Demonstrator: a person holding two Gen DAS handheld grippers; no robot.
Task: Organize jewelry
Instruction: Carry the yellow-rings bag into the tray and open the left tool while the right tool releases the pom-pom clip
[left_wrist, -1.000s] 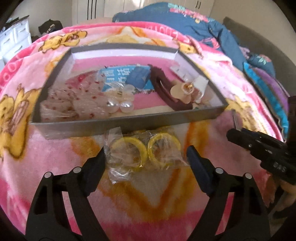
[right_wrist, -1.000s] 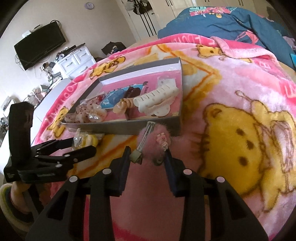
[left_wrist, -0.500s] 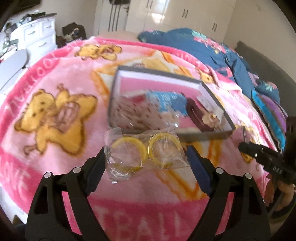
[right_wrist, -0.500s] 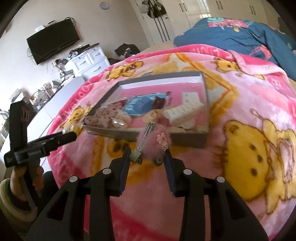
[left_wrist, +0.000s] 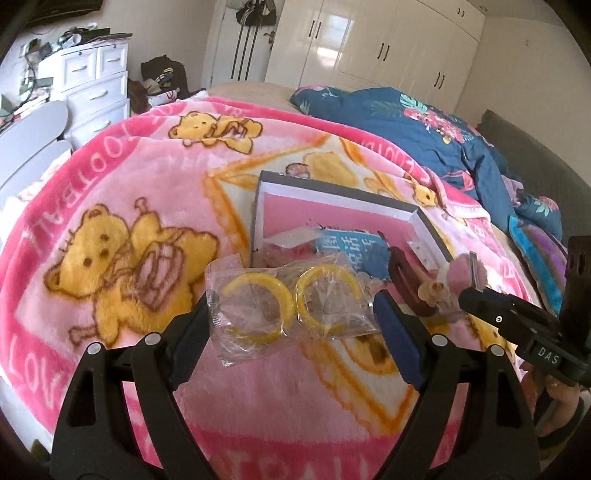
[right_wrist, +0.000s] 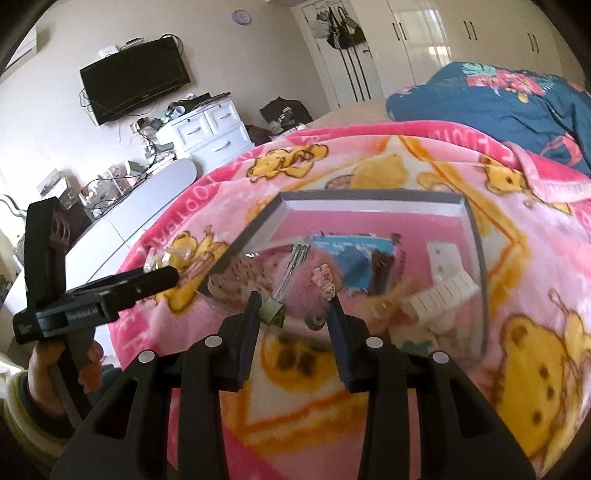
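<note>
Showing wall television (right_wrist: 135, 79), right view only

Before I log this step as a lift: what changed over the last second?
Both grippers rose and drew back from the tray. The left gripper carried the bag of yellow rings up; the right gripper lifted the pink fluffy hair clip. Neither grip changed. The tray's contents stayed put.

- The right tongs (right_wrist: 293, 312) are closed on a fluffy pink hair clip (right_wrist: 306, 295) with a metal clasp.
- Behind it, a grey tray (right_wrist: 476, 236) lies on the pink bear blanket (right_wrist: 535, 332).
- The left tongs (right_wrist: 162, 275) are at the left, holding a small clear bag (right_wrist: 168, 256).
</note>
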